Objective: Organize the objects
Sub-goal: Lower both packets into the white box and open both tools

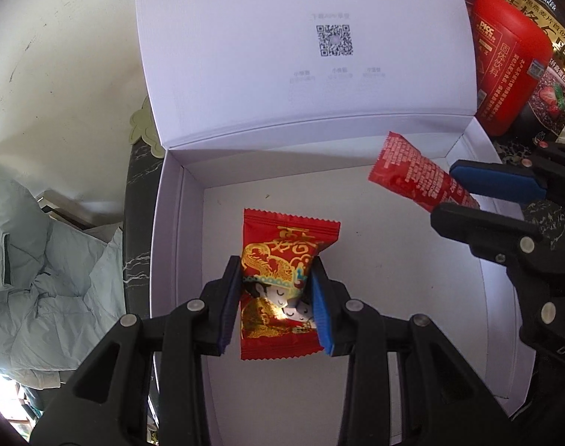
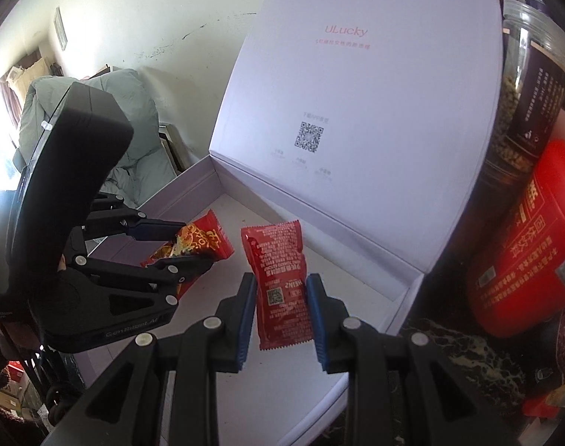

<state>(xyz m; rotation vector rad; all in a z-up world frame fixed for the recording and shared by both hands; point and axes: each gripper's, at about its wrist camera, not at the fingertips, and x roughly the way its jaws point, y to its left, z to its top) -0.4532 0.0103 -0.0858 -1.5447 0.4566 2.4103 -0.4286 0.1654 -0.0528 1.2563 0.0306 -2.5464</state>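
Note:
A white box [image 1: 178,260] stands open with its lid [image 1: 301,55] raised at the back. My left gripper [image 1: 277,297] is shut on a red and gold candy packet [image 1: 282,252] and holds it over the box floor. It also shows in the right wrist view [image 2: 182,249] with the candy packet [image 2: 204,241]. My right gripper [image 2: 280,319] is shut on a red Heinz sauce sachet [image 2: 278,271] over the box's right part. In the left wrist view the right gripper [image 1: 464,193] holds the sachet [image 1: 412,167] near the box's back right corner.
A red canister [image 1: 505,70] and dark food packages [image 1: 554,96] stand right of the box on a dark marble top [image 2: 468,364]. A clear jar [image 2: 524,85] stands behind the canister [image 2: 524,260]. A pale green jacket [image 1: 41,267] lies left, below the table edge.

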